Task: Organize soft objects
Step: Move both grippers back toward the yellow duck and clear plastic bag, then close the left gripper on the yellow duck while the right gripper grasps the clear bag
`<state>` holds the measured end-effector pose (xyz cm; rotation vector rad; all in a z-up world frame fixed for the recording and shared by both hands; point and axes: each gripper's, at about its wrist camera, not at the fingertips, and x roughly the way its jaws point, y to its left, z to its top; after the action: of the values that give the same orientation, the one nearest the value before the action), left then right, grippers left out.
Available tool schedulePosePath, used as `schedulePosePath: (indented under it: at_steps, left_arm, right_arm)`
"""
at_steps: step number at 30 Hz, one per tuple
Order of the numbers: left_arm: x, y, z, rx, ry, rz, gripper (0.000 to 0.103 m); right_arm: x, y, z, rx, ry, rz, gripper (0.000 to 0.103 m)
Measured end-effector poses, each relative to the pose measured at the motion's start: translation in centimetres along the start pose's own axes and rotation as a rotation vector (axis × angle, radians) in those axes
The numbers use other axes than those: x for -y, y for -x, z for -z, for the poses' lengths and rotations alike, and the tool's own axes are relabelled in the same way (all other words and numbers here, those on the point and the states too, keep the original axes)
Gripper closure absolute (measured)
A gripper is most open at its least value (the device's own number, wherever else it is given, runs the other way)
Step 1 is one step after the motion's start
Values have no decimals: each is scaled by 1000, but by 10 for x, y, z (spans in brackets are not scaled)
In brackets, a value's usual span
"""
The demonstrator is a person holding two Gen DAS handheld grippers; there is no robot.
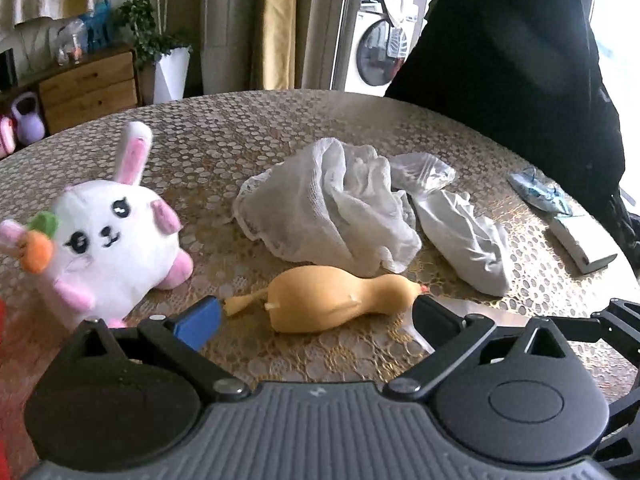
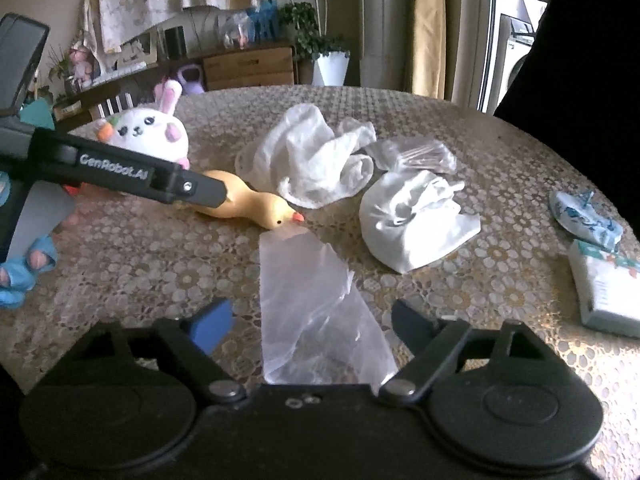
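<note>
On a round table (image 1: 248, 132) under a gold lace-patterned cover, the soft things lay scattered. A white plush rabbit (image 1: 108, 236), pink-eared with a small orange carrot at its cheek, sat at the left of the left wrist view. A yellow rubber chicken (image 1: 324, 300) lay on its side near the table's middle, beak to the right in both views. Just behind it sat a crumpled white lace cloth (image 1: 328, 204); to that cloth's right lay a white bundled cloth (image 2: 412, 224), with a crinkled clear wrapper (image 2: 416, 154) beside both. A flat clear plastic bag (image 2: 316, 312) stretched from near the chicken's beak toward the right wrist camera. Far right: a blue-patterned packet (image 2: 584, 220) and a white tissue pack (image 2: 608, 292), well apart from the toys.

Left gripper (image 1: 316, 316): jaws wide apart, the chicken's body lying between its fingers, blue pad at the tail end, dark pad by the head. Pads did not appear to press on it; unclenched. From the right wrist view its black finger crossed over the chicken's body.

Right gripper (image 2: 312, 326): jaws spread, straddling the near end of the plastic bag, neither pad touching it that I could see; nothing grasped.

A person in dark clothing (image 1: 520, 60) stood at the table's far right edge.
</note>
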<state>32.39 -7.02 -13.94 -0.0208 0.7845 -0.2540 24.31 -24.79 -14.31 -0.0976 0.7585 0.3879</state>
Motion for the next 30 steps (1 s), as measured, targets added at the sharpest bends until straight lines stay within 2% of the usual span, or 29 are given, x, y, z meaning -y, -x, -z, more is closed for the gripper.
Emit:
schedulePosePath:
  at_steps: [6, 12, 15, 18, 20, 23, 25, 28, 30]
  left_arm:
    - [-2, -20, -4, 1, -60, -5, 4]
    - [-4, -31, -6, -3, -49, 18, 20]
    - [-2, -31, -6, -1, -50, 35, 34]
    - [-2, -30, -7, 0, -43, 45, 42]
    - [-3, -29, -7, 0, -34, 44, 53]
    - [-6, -28, -9, -1, -14, 35, 61]
    - [-6, -26, -10, 2, -12, 26, 65]
    - [-3, -23, -10, -8, -17, 18, 67]
    - [-3, -19, -10, -19, -9, 7, 68]
  right_arm:
    - [0, -13, -3, -17, 16, 15, 26]
    - [-3, -18, -3, -32, 38, 25, 35]
    - [-3, -18, -3, -31, 44, 22, 39]
    - [-7, -17, -3, -24, 60, 26, 48]
    - [-9, -17, -3, -24, 61, 20, 55]
    - [-9, -15, -3, -24, 56, 26, 68]
    - [-6, -15, -4, -27, 43, 28, 84]
    - [-2, -15, -5, -36, 13, 33, 93]
    - [2, -13, -6, -38, -13, 28, 94]
